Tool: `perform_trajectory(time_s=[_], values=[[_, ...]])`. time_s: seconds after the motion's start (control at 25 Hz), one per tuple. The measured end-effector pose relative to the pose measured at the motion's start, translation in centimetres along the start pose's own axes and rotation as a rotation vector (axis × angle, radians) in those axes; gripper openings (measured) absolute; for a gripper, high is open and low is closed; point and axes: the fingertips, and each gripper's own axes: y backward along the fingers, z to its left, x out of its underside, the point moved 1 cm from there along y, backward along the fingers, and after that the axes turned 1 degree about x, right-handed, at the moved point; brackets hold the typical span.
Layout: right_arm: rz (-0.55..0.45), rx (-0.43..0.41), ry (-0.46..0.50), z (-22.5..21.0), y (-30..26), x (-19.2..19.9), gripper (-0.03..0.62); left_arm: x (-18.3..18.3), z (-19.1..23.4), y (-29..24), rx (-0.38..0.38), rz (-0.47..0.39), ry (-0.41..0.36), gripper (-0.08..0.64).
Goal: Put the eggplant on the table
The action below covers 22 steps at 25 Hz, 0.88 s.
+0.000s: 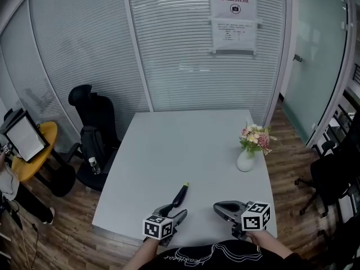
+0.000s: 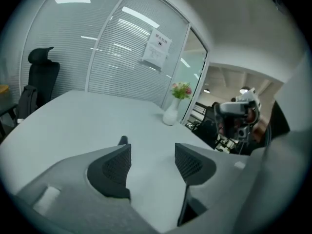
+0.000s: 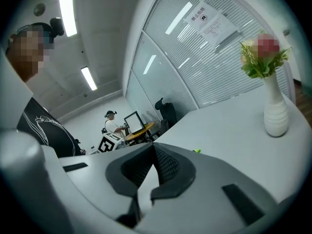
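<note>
1. left gripper (image 2: 152, 160): jaws wide apart, nothing between them, only bare tabletop behind.
2. right gripper (image 3: 153, 162): jaws closed together, empty.
3. eggplant (image 1: 181, 194): lies flat on the table (image 1: 185, 145) near the near edge. It sits just beyond the left gripper's jaw tips, outside the jaws, with its green stem end toward the far edge.
4. Both grippers hang over the near edge, the right one closer to the near-right corner.
5. white vase (image 1: 246, 161) of flowers: upright near the right edge, well apart from the eggplant.
</note>
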Motion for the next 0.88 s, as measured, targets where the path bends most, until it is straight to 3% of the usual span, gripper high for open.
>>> perform_trajectory(time_s=[0.12,0.28,0.44,0.6,0.76,0.88], values=[[-0.008,-0.031,0.019,1.4,0.1,-0.3,0.009,-2.0,-3.6,1.9,0.113,-0.057,0.033,0.269],[-0.004,-0.062,0.034,3.2,0.1,0.2,0.009,-3.3,-7.7,4.4,0.237,-0.08,0.023,0.079],[0.007,-0.107,0.061,5.2,0.1,0.9,0.009,-4.5,-10.8,6.6,0.309,-0.128,0.012,0.032],[0.006,-0.146,0.092,7.0,0.4,1.4,0.009,-4.8,-12.9,8.0,0.334,-0.169,-0.036,0.015],[0.005,-0.133,0.11,7.1,0.9,1.8,0.009,-4.2,-13.3,8.0,0.296,-0.151,-0.098,0.014],[0.004,-0.134,0.115,7.5,1.3,2.1,0.008,-3.9,-13.6,8.1,0.284,-0.152,-0.096,0.014]])
